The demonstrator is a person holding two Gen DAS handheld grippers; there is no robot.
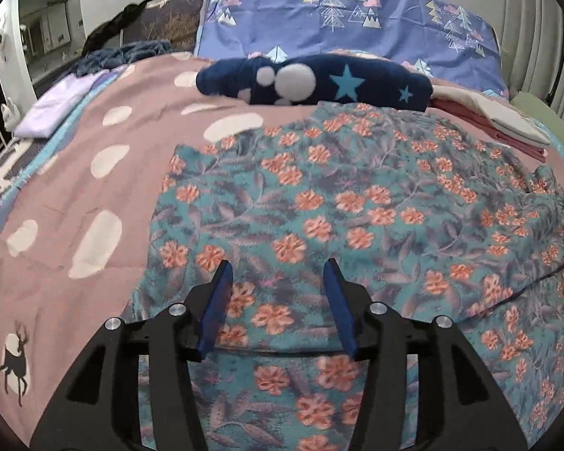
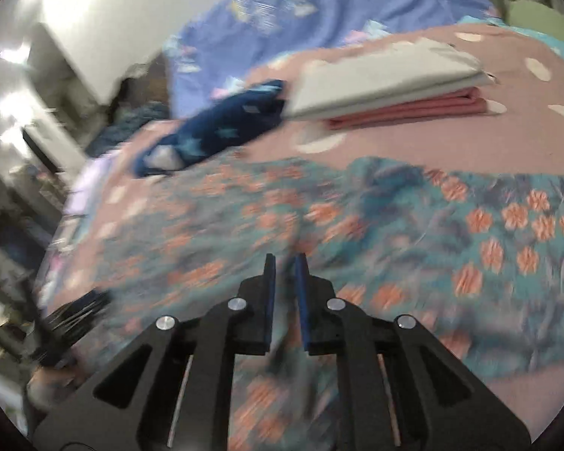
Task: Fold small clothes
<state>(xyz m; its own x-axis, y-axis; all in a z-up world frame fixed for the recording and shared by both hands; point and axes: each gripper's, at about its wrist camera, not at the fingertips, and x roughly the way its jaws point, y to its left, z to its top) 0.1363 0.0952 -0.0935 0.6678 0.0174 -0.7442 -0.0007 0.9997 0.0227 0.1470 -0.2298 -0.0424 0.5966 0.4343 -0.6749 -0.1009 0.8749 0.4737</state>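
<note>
A teal garment with orange flowers lies spread on the pink bedspread. A folded-over layer of it lies near the bottom of the left wrist view. My left gripper is open just above this garment, with nothing between its blue fingers. The same floral garment fills the right wrist view, which is blurred. My right gripper is shut on a fold of the floral garment, which runs up between its blue fingers.
A crumpled navy garment with stars lies beyond the floral one. A folded stack, grey over pink, sits at the back right. A folded lilac cloth lies at the left bed edge. A blue tree-print pillow stands against the wall.
</note>
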